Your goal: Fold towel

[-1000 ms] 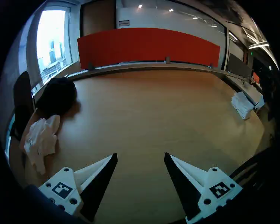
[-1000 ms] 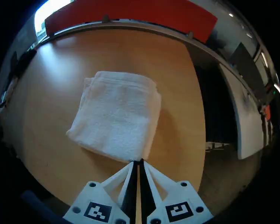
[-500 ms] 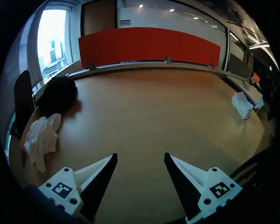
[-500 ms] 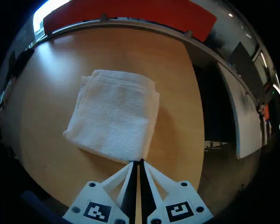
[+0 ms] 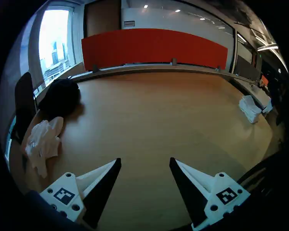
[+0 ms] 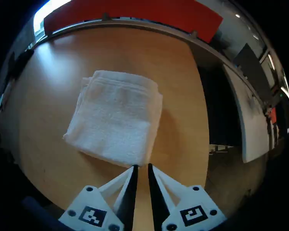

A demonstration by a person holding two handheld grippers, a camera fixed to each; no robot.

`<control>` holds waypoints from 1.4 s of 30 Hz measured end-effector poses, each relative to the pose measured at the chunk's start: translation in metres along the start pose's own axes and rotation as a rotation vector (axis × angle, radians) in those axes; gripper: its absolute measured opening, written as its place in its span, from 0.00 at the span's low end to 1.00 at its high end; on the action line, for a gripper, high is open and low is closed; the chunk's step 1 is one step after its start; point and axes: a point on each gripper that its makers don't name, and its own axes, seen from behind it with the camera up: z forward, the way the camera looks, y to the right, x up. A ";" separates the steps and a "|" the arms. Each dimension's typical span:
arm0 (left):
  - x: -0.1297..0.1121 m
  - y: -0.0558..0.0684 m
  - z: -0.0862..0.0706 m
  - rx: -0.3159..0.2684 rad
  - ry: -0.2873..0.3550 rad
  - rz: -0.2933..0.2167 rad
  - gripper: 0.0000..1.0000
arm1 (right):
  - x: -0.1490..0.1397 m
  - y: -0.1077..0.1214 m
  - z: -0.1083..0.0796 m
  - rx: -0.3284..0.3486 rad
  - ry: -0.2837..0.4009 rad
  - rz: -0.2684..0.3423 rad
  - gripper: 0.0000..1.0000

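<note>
A white towel [image 6: 115,121], folded into a thick rectangle, lies flat on the wooden table [image 6: 59,69] in the right gripper view. My right gripper [image 6: 142,166] sits just off the towel's near corner, its jaws parted by a narrow gap with nothing between them. In the left gripper view my left gripper [image 5: 144,159] hangs open over bare wood, holding nothing. The same folded towel [image 5: 249,108] appears small near the table's far right edge.
A crumpled white cloth [image 5: 42,142] lies at the table's left edge, with a black bag [image 5: 59,96] behind it and a dark chair [image 5: 23,100] beside it. A red divider [image 5: 152,46] runs along the back. Right of the towel the table ends [image 6: 200,115].
My right gripper's fingers, pressed together at the towel's near corner before, have parted slightly and drawn back a little. The left gripper has barely moved.
</note>
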 end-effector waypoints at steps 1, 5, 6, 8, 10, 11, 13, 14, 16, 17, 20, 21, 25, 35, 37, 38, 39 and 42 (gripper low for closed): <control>0.000 0.000 0.000 0.000 0.000 0.000 0.93 | -0.001 0.000 0.000 -0.001 -0.001 0.001 0.42; 0.001 0.001 0.001 -0.002 0.001 0.001 0.93 | -0.004 0.000 -0.002 -0.004 -0.003 0.004 0.81; 0.001 0.001 0.001 -0.002 0.002 0.001 0.93 | -0.004 0.000 -0.002 -0.005 -0.004 0.004 0.91; 0.001 0.002 0.001 -0.003 0.002 -0.001 0.93 | -0.005 -0.001 -0.003 -0.006 -0.003 0.005 0.99; 0.002 0.002 0.001 -0.003 0.003 -0.002 0.93 | -0.004 -0.002 -0.004 -0.005 0.001 0.007 1.00; 0.002 0.001 0.002 -0.003 0.003 -0.003 0.93 | -0.003 -0.003 -0.004 -0.004 0.005 0.008 1.00; 0.002 0.001 0.002 -0.003 0.004 -0.003 0.93 | -0.002 -0.005 -0.005 -0.001 0.011 0.012 1.00; 0.003 0.001 0.002 -0.004 0.004 -0.004 0.93 | 0.000 -0.006 -0.005 0.000 0.015 0.014 1.00; 0.003 0.000 0.003 -0.003 0.005 -0.005 0.93 | 0.001 -0.007 -0.006 0.002 0.020 0.018 1.00; 0.003 0.000 0.003 -0.003 0.006 -0.006 0.93 | 0.003 -0.007 -0.006 0.002 0.022 0.020 1.00; 0.004 0.000 0.003 -0.004 0.008 -0.010 0.94 | 0.007 -0.010 -0.008 0.008 0.034 0.027 1.00; 0.004 -0.001 0.003 -0.004 0.009 -0.011 0.93 | 0.009 -0.011 -0.008 0.010 0.038 0.030 1.00; 0.004 -0.002 0.004 -0.003 0.012 -0.014 0.93 | 0.017 -0.015 -0.011 0.018 0.057 0.041 1.00; 0.007 -0.007 0.004 0.007 0.021 -0.033 0.93 | 0.045 -0.033 -0.014 0.033 0.155 0.139 1.00; 0.007 -0.008 0.004 0.008 0.021 -0.038 0.93 | 0.050 -0.036 -0.015 0.034 0.180 0.171 1.00; 0.006 -0.008 0.004 0.009 0.021 -0.041 0.93 | 0.053 -0.037 -0.016 0.034 0.195 0.189 1.00; 0.006 -0.009 0.004 0.009 0.021 -0.043 0.93 | 0.056 -0.039 -0.016 0.033 0.208 0.205 1.00; 0.007 -0.008 0.004 0.008 0.021 -0.048 0.93 | 0.064 -0.041 -0.019 0.027 0.249 0.250 1.00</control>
